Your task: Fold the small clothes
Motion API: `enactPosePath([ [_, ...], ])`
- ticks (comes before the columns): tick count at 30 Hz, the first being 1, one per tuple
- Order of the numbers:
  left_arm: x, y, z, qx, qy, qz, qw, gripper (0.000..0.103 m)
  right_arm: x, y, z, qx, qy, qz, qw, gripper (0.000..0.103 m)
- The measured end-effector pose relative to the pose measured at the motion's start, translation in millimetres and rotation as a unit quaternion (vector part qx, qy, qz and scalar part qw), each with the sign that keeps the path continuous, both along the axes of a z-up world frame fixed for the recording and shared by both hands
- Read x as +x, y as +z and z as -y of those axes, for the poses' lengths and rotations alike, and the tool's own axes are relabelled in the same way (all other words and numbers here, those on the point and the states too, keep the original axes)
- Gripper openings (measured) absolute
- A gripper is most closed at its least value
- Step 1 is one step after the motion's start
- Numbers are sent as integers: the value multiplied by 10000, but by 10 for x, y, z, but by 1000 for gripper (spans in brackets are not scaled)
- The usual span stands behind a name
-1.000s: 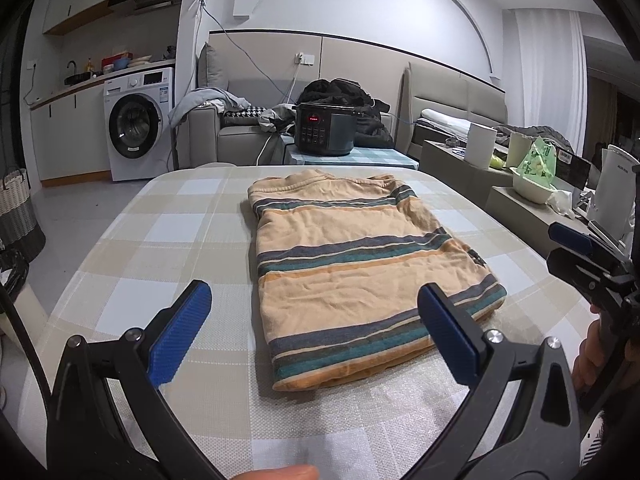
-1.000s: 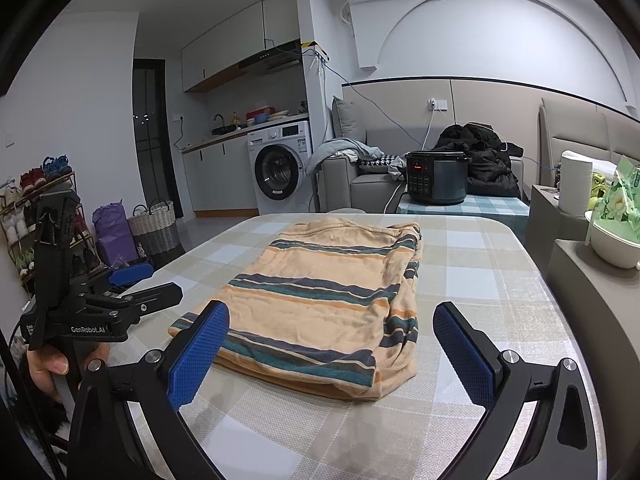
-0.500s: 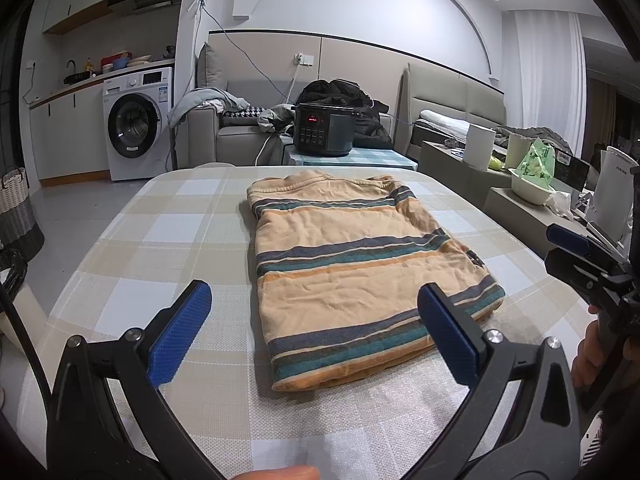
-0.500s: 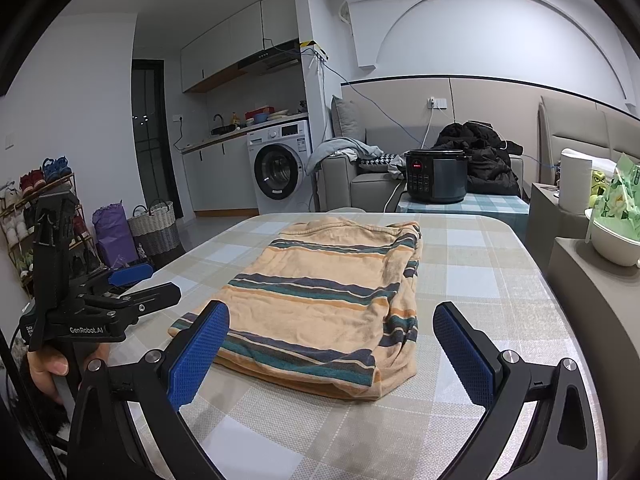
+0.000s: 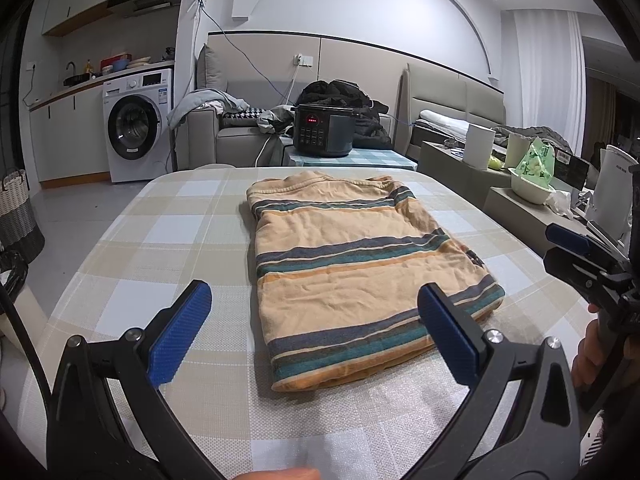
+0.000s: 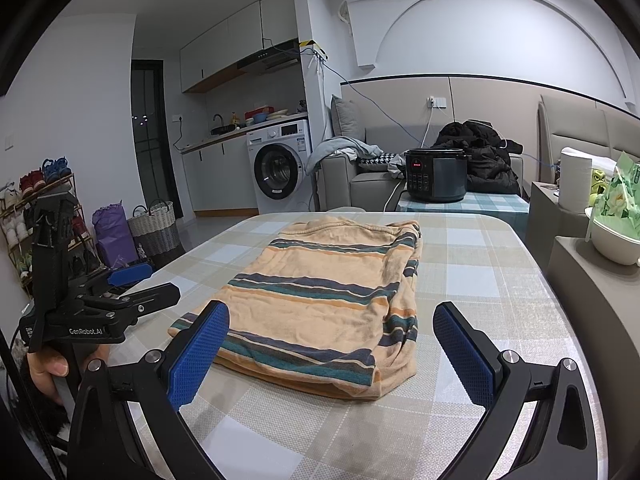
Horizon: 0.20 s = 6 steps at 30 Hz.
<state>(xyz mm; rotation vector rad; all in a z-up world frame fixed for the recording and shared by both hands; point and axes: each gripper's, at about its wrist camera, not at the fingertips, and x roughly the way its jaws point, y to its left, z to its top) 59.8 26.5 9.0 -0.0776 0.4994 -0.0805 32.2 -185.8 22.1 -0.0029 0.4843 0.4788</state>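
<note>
A small orange shirt with teal and grey stripes (image 5: 352,264) lies folded into a flat rectangle on the checked table (image 5: 160,232). It also shows in the right wrist view, as the shirt (image 6: 328,296) with its sleeve side tucked under at the right. My left gripper (image 5: 316,336) hovers open over the shirt's near edge, nothing between its blue pads. My right gripper (image 6: 332,348) is open too, held above the shirt's near hem. Each gripper appears in the other's view: the right one (image 5: 580,256) at the table's right edge, the left one (image 6: 120,292) at its left edge.
A dark rice cooker (image 5: 322,130) stands on a low table behind. A sofa (image 5: 236,136) with clothes, a washing machine (image 5: 134,130) and baskets (image 6: 154,228) lie beyond. A white bowl (image 6: 614,240) and paper roll (image 6: 574,180) sit on a ledge right.
</note>
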Motion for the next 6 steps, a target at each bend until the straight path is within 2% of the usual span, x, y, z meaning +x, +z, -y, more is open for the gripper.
enactPosePath([
  [6, -13, 27, -8, 11, 5, 23, 10000, 102, -15, 0, -12, -2, -9, 1, 10000, 103],
])
